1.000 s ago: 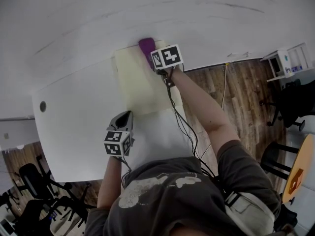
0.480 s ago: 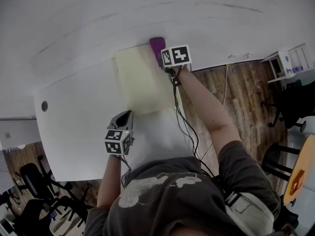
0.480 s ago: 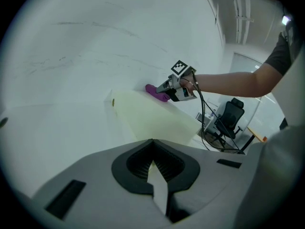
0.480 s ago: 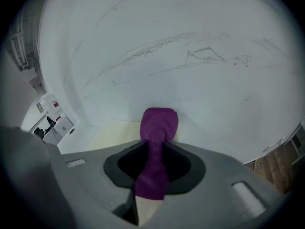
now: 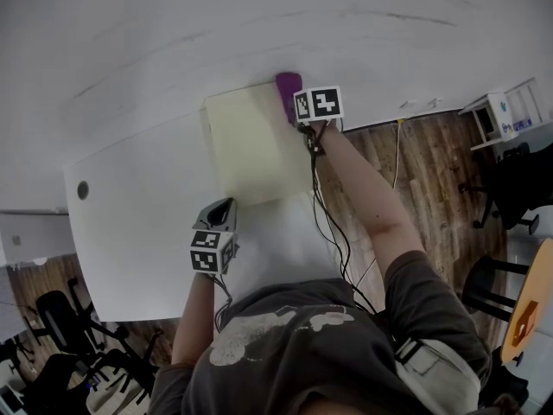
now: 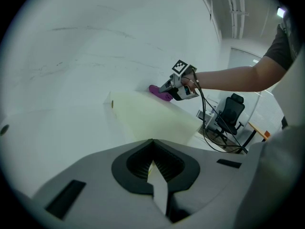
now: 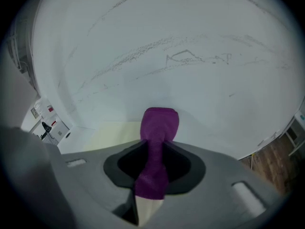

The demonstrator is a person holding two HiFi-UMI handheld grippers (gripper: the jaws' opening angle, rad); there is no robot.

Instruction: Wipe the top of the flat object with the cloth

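A pale yellow flat board (image 5: pixel 251 141) lies on the white table (image 5: pixel 138 223), reaching the far edge by the wall. My right gripper (image 5: pixel 298 115) is shut on a purple cloth (image 5: pixel 288 89) (image 7: pixel 157 142), and the cloth's free end rests at the board's far right corner against the wall. The left gripper view also shows the board (image 6: pixel 152 118) and the cloth (image 6: pixel 159 93). My left gripper (image 5: pixel 220 214) hovers at the board's near left corner, jaws closed with nothing between them (image 6: pixel 153 168).
A white wall (image 5: pixel 216 24) with faint scuff marks runs behind the table. A round cable hole (image 5: pixel 83 190) sits at the table's left. Wood floor, a yellow cable (image 5: pixel 398 145) and office chairs (image 5: pixel 510 180) lie to the right.
My right gripper has slid the purple cloth rightward along the board's far edge to its right corner. The left gripper has barely moved.
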